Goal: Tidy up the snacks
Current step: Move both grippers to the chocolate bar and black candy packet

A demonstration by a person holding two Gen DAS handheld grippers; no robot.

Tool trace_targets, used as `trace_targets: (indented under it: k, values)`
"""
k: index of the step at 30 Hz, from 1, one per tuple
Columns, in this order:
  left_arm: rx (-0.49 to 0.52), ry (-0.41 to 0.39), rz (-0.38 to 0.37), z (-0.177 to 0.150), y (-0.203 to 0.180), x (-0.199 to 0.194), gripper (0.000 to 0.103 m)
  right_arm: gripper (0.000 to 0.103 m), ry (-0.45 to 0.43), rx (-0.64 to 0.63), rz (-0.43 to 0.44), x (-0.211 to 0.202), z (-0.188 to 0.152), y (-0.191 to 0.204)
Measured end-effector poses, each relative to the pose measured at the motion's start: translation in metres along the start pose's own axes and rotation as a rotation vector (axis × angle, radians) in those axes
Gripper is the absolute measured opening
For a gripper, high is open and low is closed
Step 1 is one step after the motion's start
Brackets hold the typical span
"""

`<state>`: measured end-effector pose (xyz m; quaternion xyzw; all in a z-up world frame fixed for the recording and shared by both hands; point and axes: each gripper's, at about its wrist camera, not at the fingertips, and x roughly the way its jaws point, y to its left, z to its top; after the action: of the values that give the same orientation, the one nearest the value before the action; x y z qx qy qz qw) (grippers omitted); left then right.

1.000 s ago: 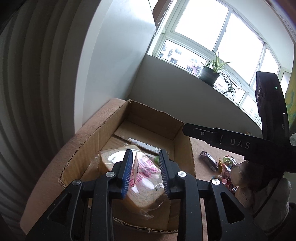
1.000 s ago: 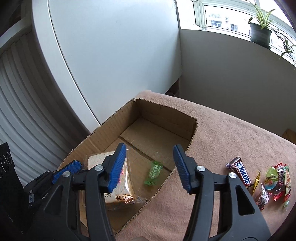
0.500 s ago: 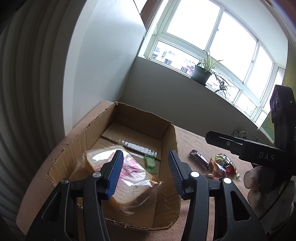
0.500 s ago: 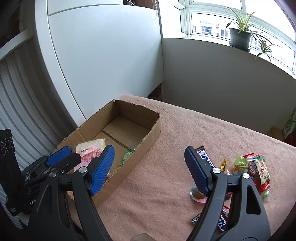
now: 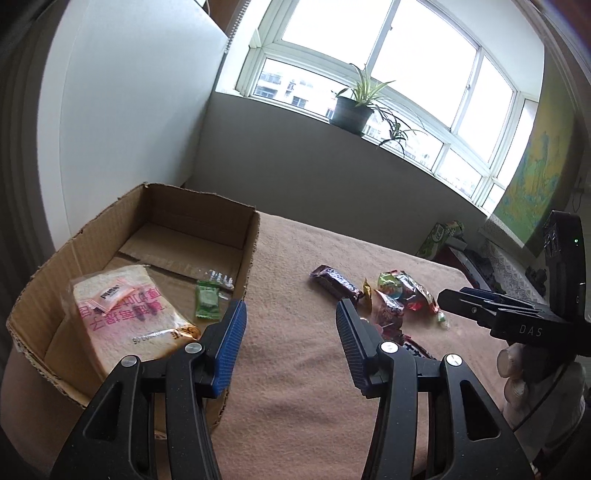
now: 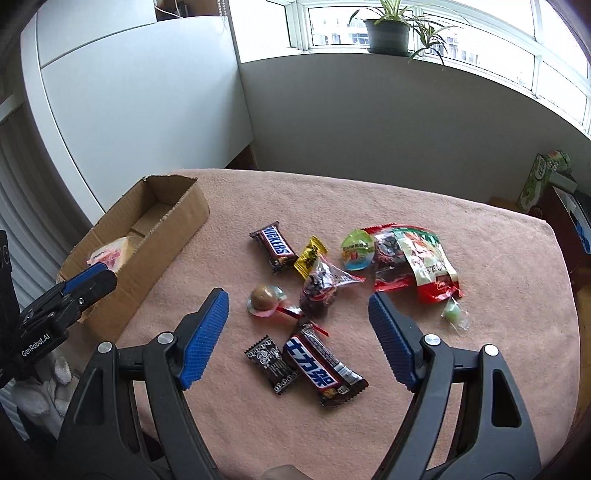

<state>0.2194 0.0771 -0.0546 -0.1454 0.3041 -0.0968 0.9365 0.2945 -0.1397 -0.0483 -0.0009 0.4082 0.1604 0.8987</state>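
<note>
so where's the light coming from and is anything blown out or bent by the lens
Left wrist view: daylight comes from the window, whose panes are blown out white; the frame and sill bow with fisheye distortion. Right wrist view: the same window lights the snacks evenly, with glare on the red snack bag; the cardboard box is sharp, and the corners vignette dark.

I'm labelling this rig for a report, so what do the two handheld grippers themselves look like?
Both the left gripper and right gripper have matte black angular arms, silver pivot screws and ribbed blue pads. White lettering reads "DAS" on the right, "GenRobot.AI" on the left.
</note>
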Motion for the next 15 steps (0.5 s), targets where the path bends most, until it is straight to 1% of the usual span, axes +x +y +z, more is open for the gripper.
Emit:
trace_targets:
  k: [3, 6, 10, 15]
  values:
    - [0.031, 0.043, -0.024, -0.007, -0.017, 0.012, 0.049, 0.081, 0.033, 0.012, -0.004, 0.007, -0.015, -0.018]
    - [0.061, 0.083, -0.04, -0.013, -0.032, 0.023, 0.049, 0.081, 0.058, 0.008, 0.008, 0.013, -0.029, -0.026]
    - [0.107, 0.134, -0.064, -0.024, -0.05, 0.034, 0.049, 0.081, 0.078, -0.027, 0.013, 0.018, -0.038, -0.026]
    - [0.138, 0.201, -0.101, -0.036, -0.066, 0.047, 0.049, 0.08, 0.09, -0.085, 0.031, 0.025, -0.04, -0.017]
